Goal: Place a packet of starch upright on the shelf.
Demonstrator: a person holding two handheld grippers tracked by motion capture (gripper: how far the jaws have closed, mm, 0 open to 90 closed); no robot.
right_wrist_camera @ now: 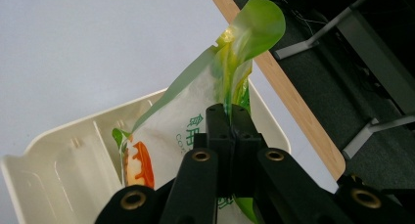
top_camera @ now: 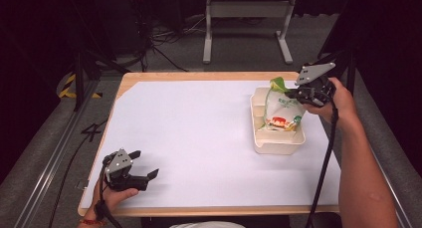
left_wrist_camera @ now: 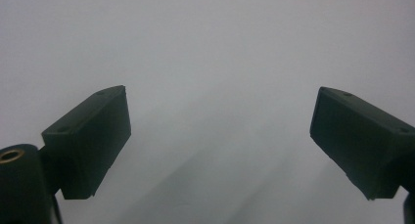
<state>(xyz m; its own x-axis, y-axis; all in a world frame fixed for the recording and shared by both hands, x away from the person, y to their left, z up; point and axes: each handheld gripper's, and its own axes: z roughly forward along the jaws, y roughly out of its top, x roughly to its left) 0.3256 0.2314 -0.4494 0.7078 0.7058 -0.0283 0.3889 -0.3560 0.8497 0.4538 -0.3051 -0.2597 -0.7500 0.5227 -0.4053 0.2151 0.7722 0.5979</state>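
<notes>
My left gripper (top_camera: pixel 144 164) rests low at the near left corner of the white table (top_camera: pixel 189 133), its jaws spread wide with nothing between them; along them I see bare white surface. Farther off, on the right side, my right gripper (top_camera: pixel 292 92) has its jaws pressed tight together on the upper edge of a white and green snack bag (top_camera: pixel 281 111), the green top (right_wrist_camera: pixel 254 26) of it curling up above my fingers (right_wrist_camera: pixel 222 131). The bag hangs upright in the cream tray (top_camera: pixel 278 142), which sits near the table's far right edge. Beyond the wooden table edge lies dark floor with a grey metal stand (top_camera: pixel 246 11).
</notes>
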